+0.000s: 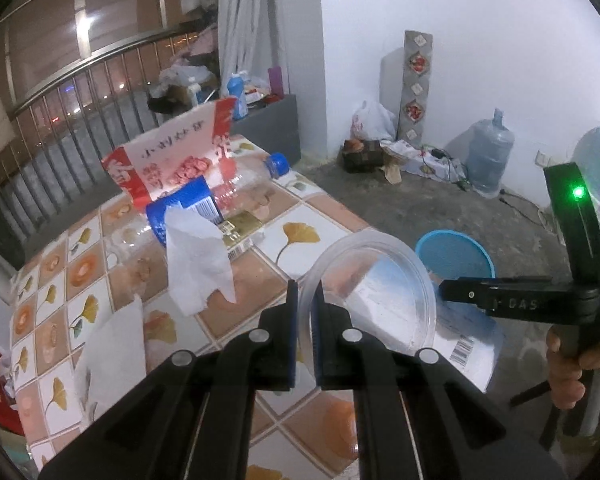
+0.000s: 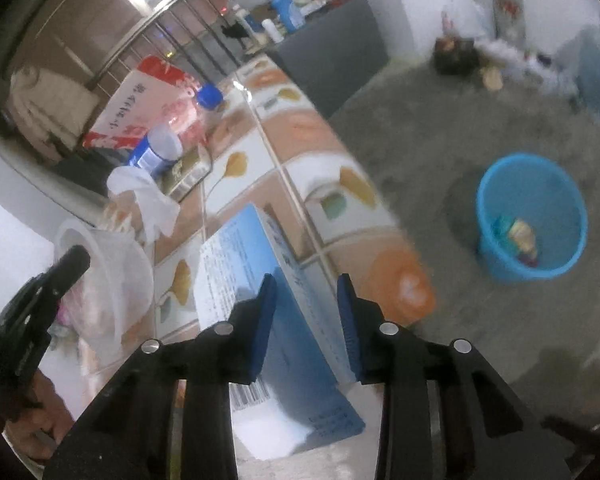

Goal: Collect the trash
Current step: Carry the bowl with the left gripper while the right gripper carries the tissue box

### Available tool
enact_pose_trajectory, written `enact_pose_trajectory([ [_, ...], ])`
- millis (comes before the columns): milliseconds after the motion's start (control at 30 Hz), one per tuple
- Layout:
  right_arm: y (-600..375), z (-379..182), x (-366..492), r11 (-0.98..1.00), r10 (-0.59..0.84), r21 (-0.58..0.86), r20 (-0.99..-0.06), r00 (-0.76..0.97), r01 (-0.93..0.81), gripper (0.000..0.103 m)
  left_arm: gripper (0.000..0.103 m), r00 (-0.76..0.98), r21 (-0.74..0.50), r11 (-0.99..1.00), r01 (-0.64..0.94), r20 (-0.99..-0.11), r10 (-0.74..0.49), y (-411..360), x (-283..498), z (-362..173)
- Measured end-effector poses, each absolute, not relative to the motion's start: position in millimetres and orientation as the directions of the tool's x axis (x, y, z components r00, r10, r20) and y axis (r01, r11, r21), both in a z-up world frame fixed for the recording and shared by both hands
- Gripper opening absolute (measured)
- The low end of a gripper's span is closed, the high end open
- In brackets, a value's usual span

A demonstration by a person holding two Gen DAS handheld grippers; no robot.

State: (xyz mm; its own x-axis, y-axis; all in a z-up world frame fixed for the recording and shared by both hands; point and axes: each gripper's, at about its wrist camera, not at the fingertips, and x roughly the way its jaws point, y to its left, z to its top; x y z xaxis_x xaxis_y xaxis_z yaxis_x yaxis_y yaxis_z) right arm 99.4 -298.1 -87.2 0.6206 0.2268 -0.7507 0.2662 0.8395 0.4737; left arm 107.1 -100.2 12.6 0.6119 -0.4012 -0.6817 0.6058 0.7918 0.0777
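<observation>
My left gripper (image 1: 306,292) is shut on the rim of a clear round plastic container (image 1: 380,292), which it holds tilted above the tiled table (image 1: 292,236). In the right wrist view my right gripper (image 2: 306,300) straddles a flat blue and white box (image 2: 236,264) near the table's edge, and its pads press on the box's two sides. Farther back on the table lie a crumpled white tissue (image 1: 198,256), a red and white bag (image 1: 172,156), a clear bottle with a blue cap (image 1: 252,184) and a blue-labelled can (image 1: 184,208). A blue bucket (image 2: 532,220) with some trash in it stands on the floor.
A metal railing (image 1: 60,128) runs behind the table. A grey cabinet (image 1: 268,120) with clutter on top stands at the far end. Large water jugs (image 1: 488,156), bags and cables lie along the white wall. The concrete floor (image 2: 440,140) lies between the table and the bucket.
</observation>
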Motion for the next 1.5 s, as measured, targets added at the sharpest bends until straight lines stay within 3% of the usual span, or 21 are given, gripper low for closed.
enact_pose_trajectory([
  [167, -296.8, -90.0, 97.7, 0.833, 0.261, 0.5, -0.732, 0.629, 0.237, 0.04, 0.006, 0.598, 0.069, 0.797, 0.6, -0.701, -0.39, -98.6, 112.7, 4.6],
  [500, -273.8, -88.4, 127.0, 0.858, 0.254, 0.472, -0.734, 0.63, 0.204, 0.04, 0.006, 0.615, 0.049, 0.836, 0.547, -0.701, -0.361, -71.3, 121.1, 3.5],
  [633, -262.6, -80.1, 140.5, 0.899, 0.205, 0.398, -0.751, 0.627, 0.182, 0.053, 0.006, 0.622, 0.043, 0.847, 0.53, -0.699, -0.354, -58.9, 123.1, 3.3],
  [733, -261.2, -63.3, 128.8, 0.919, 0.194, 0.37, -0.721, 0.665, 0.133, 0.082, 0.006, 0.626, 0.033, 0.857, 0.515, -0.697, -0.35, -47.5, 124.0, 2.7],
  [833, -251.6, -58.4, 118.2, 0.952, 0.186, 0.299, -0.735, 0.652, 0.066, 0.092, 0.006, 0.623, 0.017, 0.864, 0.503, -0.7, -0.349, -37.9, 126.9, -0.6],
  [1100, -228.0, -94.6, 128.1, 0.98, 0.127, 0.189, -0.83, 0.544, 0.061, 0.092, 0.006, 0.615, 0.008, 0.866, 0.501, -0.707, -0.349, -33.1, 124.5, -5.2],
  [1233, -214.5, -94.9, 133.9, 0.993, 0.08, 0.113, -0.837, 0.541, 0.027, 0.072, 0.006, 0.616, 0.012, 0.868, 0.497, -0.709, -0.343, -32.5, 124.0, -5.8],
  [1300, -213.3, -95.0, 135.4, 0.995, 0.066, 0.097, -0.836, 0.545, 0.028, 0.07, 0.006, 0.616, 0.014, 0.868, 0.496, -0.711, -0.34, -34.1, 124.4, -6.3],
  [1400, -224.0, -91.6, 130.6, 0.985, 0.107, 0.165, -0.817, 0.566, 0.052, 0.069, 0.006, 0.614, 0.017, 0.865, 0.501, -0.712, -0.341, -37.5, 125.0, -6.3],
  [1500, -255.6, -85.8, 119.0, 0.939, 0.207, 0.33, -0.769, 0.605, 0.098, 0.069, 0.006, 0.608, 0.025, 0.853, 0.522, -0.712, -0.351, -48.5, 126.9, -3.3],
])
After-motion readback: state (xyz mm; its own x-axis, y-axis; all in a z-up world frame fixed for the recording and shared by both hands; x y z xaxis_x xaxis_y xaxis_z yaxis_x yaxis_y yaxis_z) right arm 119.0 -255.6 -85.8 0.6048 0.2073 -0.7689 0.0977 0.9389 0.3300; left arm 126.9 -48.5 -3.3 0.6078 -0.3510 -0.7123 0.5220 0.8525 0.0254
